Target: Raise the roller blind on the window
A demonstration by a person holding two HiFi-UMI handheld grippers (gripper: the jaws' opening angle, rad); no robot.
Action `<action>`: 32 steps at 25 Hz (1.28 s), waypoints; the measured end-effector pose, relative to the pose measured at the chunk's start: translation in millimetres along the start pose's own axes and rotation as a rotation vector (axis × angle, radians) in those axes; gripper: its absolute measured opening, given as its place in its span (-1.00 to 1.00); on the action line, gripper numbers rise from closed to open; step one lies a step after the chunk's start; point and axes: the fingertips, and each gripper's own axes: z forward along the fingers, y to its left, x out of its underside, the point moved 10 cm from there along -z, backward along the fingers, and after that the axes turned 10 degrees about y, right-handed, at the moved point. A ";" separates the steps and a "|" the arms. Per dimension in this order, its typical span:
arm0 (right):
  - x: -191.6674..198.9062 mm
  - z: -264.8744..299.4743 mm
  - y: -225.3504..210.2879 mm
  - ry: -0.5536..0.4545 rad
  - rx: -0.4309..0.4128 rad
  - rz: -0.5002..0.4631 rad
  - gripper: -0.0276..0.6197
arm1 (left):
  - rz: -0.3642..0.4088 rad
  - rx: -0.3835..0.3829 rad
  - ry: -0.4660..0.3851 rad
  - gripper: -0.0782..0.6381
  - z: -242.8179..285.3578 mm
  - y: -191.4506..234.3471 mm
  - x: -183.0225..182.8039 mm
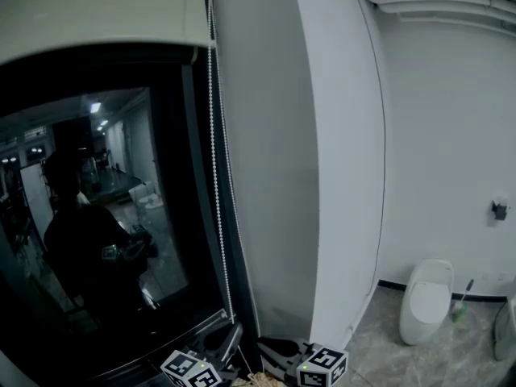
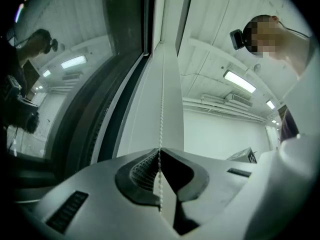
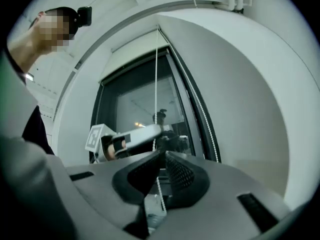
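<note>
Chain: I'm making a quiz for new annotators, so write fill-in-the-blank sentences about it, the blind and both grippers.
1. In the head view, the chain hangs along the window's ____ edge.
2. The blind covers only the ____ of the window.
3. The left gripper is ____ on the chain.
4. The right gripper is shut on the ____.

Missing words: right; top; shut; chain

You have a cream fabric roller blind [image 1: 97,14], black window glass [image 1: 105,297], a white beaded pull chain [image 1: 216,135], a pale grey wall [image 1: 266,151], and your light grey left gripper [image 2: 160,153] and right gripper [image 3: 162,154] with black-and-white square-marked cubes [image 1: 192,369] and dark grey dotted pads [image 2: 142,173].
</note>
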 end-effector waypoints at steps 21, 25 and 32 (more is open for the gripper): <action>-46.4 7.2 23.9 -0.159 -0.025 -0.065 -0.89 | -0.008 -0.038 -0.083 -0.75 -39.0 5.6 -3.0; -48.1 -0.2 21.5 -0.159 -0.018 -0.063 -0.89 | -0.008 -0.035 -0.078 -0.75 -35.1 0.0 -3.0; -47.6 -0.1 26.8 -0.179 -0.036 -0.041 -0.89 | -0.010 -0.034 -0.070 -0.75 -39.8 -1.3 0.8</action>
